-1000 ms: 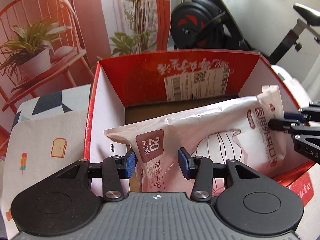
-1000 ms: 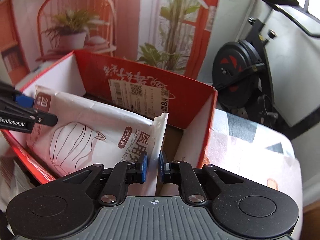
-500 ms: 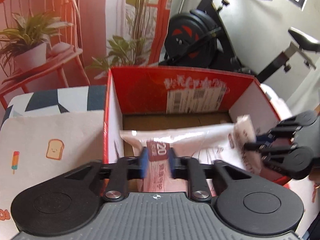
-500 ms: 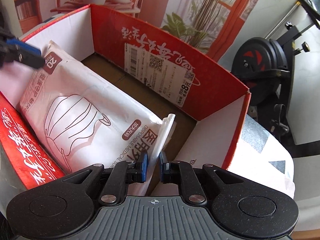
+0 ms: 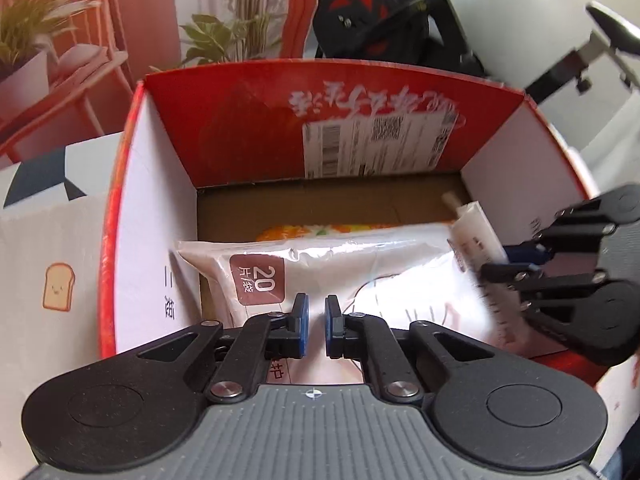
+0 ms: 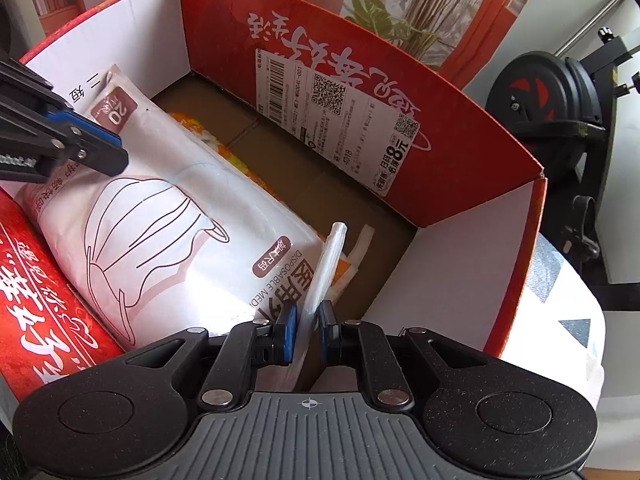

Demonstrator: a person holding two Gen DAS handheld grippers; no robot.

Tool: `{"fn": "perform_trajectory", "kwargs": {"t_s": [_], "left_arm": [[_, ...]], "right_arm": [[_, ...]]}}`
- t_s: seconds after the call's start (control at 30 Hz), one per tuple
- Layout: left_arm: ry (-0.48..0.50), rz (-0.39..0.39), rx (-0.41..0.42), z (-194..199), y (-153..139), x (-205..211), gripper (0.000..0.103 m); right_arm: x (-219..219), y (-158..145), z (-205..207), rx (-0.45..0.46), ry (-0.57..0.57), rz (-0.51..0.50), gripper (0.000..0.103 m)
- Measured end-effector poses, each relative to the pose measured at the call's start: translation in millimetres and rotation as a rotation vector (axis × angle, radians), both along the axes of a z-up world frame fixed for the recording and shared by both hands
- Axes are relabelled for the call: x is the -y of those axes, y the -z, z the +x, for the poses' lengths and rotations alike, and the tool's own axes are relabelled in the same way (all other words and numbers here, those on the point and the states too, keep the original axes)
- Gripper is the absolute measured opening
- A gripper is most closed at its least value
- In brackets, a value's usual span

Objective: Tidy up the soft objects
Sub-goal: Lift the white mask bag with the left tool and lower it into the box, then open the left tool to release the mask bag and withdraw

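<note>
The right gripper (image 6: 305, 326) pinches the sealed end flap of a white mask pack (image 6: 168, 216) between its blue pads, while the left gripper (image 5: 316, 322), jaws just drawn together, hovers closed over the pack's other end; whether it nips any film cannot be told. The pack, marked 20, lies slanted inside a red cardboard box (image 5: 248, 120), against its near wall and on top of an orange-printed packet (image 5: 304, 232). With only 1 thin flap surely gripped, the slippery film may slide free, or the pack may settle crooked and crush the packet beneath.
</note>
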State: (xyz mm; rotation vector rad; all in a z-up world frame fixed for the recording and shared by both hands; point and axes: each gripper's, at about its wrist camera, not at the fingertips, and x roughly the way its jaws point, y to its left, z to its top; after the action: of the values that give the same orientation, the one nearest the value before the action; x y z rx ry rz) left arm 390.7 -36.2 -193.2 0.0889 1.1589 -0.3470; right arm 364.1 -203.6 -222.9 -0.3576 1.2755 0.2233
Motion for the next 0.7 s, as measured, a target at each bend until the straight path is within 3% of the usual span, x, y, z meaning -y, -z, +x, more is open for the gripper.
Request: {"fn": "perform_trajectory", "kwargs": {"t_s": [0.2,0.47,0.7], "left_arm": [[0.085,0.11,-0.005,0.9,3.8,20.2,0.008],[0.089,0.123,0.025,-7.1,4.5,16.7,0.008],[0.096,0.156,0.128,-25.3,-6.4,19.0,0.01]], "right_arm": [[0.4,4.8,7.3,-0.044,-0.004,0.021,0.012],[-2.2,5.0,4.8,-0.032,0.003,0.01,0.013],[-6.8,-4.5,-7.1,0.049,0.005,-0.052,0.019]]}}
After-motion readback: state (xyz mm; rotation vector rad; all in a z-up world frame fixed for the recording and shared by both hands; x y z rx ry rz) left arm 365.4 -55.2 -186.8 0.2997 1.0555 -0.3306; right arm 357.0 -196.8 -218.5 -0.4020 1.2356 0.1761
